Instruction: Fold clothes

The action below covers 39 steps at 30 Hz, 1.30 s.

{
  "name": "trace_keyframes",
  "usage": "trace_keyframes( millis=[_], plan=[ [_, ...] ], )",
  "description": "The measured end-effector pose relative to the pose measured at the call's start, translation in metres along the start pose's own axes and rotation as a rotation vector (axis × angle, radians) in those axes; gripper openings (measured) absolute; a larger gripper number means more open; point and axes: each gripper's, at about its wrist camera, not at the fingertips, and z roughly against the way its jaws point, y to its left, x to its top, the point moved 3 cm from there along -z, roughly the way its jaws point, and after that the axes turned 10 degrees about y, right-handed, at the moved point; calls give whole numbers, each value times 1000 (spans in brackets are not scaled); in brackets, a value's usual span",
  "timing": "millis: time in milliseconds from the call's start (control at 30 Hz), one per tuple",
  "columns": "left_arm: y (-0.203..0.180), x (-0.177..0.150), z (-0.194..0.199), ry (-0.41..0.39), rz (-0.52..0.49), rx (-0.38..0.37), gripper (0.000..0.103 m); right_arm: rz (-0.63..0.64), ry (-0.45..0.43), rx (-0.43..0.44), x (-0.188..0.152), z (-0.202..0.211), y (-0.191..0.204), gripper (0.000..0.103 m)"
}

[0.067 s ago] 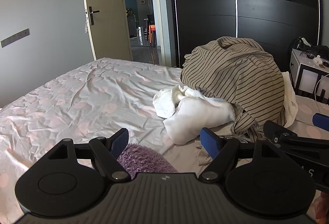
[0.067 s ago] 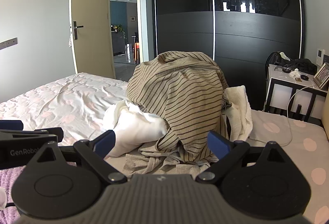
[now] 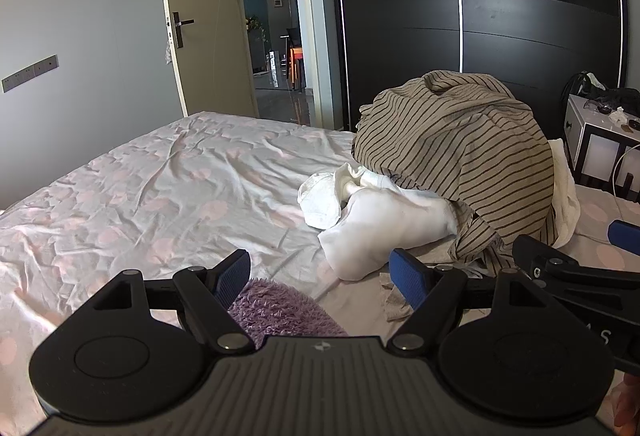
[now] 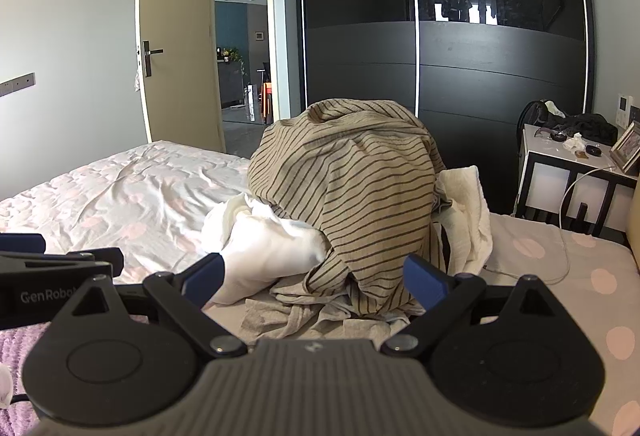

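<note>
A heap of clothes lies on the bed. On top is a tan garment with dark stripes. White garments stick out at its left, and a grey piece spreads below. A fuzzy purple garment lies close under my left gripper, which is open and holds nothing. My right gripper is open too, a short way before the striped heap, with nothing between its pads. The right gripper's fingers show at the left view's right edge.
A black sliding wardrobe stands behind the bed. A door is ajar at the back left. A white nightstand with clutter and a cable stands at the right. The bedsheet is wrinkled, with pink dots.
</note>
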Motion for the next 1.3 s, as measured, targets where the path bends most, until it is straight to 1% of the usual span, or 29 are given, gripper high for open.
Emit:
trace_keyframes(
  millis=[300,700,1300],
  plan=[
    [2,-4,0,-3,8,-3,76,1,-23,-1,-2,0,3,97],
    [3,-5,-2,18,19,1,76,-2,-11,16,-2,6,2,97],
    [3,-6,-2,28,27,9,76,3,-12,21,1,3,3,97]
  ],
)
